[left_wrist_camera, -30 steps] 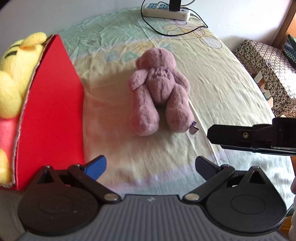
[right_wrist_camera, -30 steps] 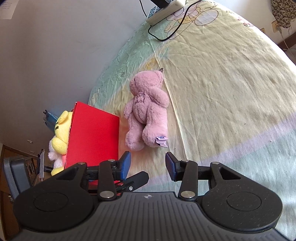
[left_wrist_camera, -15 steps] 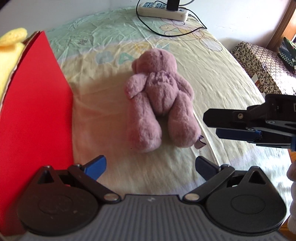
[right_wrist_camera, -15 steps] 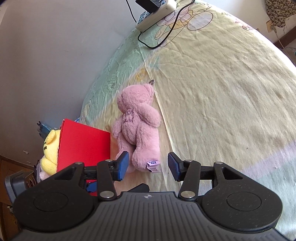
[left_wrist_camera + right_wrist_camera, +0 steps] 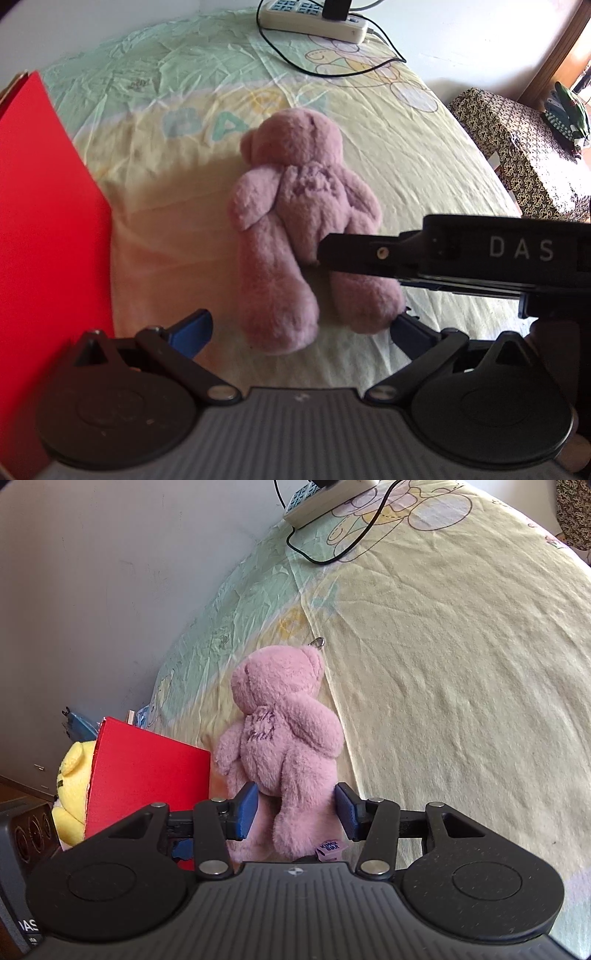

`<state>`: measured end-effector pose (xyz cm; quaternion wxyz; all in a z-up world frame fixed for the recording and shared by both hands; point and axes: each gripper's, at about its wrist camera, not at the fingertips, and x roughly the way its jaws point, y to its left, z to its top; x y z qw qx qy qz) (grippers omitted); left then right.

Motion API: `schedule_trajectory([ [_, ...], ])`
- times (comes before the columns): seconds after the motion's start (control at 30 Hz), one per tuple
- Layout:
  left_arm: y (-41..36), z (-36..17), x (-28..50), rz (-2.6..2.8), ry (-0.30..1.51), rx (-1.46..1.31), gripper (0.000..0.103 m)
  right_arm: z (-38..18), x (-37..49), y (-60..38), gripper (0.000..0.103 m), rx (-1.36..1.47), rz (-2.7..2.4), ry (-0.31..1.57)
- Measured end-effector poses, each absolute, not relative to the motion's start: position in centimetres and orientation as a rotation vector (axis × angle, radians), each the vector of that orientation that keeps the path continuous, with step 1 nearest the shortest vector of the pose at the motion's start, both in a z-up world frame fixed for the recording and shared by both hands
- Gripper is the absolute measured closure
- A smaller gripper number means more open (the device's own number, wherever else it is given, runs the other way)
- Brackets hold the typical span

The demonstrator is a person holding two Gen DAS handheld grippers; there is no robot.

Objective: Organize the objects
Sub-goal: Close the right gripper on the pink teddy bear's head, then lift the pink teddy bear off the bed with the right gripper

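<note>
Pink teddy bear (image 5: 280, 738) lying on the bed (image 5: 461, 664), head far, legs near.

Right gripper (image 5: 295, 812) fingers straddle its legs, closing, pads not pressing; left gripper (image 5: 299, 328) fingers spread. Only the right view shows the yellow plush (image 5: 74, 786) behind the red box (image 5: 147, 775).

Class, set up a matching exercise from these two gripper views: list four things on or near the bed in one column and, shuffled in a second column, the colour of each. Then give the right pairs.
Things:
1. plush bear
2. box
3. power strip
4. soft toy behind the box

Colours:
A. white
B. yellow
C. pink
D. red

Pairs: 1-C, 2-D, 3-A, 4-B
</note>
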<state>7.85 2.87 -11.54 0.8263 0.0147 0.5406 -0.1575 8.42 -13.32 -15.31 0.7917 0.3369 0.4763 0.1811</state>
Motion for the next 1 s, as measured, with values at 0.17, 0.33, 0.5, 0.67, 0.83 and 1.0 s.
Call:
schedule_trajectory([
  [0.17,3.2,-11.7,8.3,-0.352,1.157,0.001,0.001,-15.4,8.6,-13.3,0.061,0.713,0.384,1.012],
  [0.33,3.0,-11.6,8.1,-0.372,1.154,-0.002,0.005,-15.6,8.3,-13.7,0.075,0.711,0.367,1.022],
  [0.5,2.4,-11.1,7.4,-0.405,1.142,0.016,0.010,-15.1,7.6,-13.2,0.076,0.685,0.388,1.023],
  [0.67,2.5,-10.9,6.5,-0.420,1.145,0.010,0.010,-14.7,6.4,-13.2,0.076,0.674,0.396,1.022],
  [0.83,2.1,-10.5,4.9,-0.444,1.149,0.023,0.010,-14.6,4.8,-13.7,0.076,0.683,0.396,1.041],
  [1.0,1.5,-10.6,3.1,-0.462,1.155,0.045,0.010,-14.6,2.9,-14.1,0.075,0.682,0.389,1.059],
])
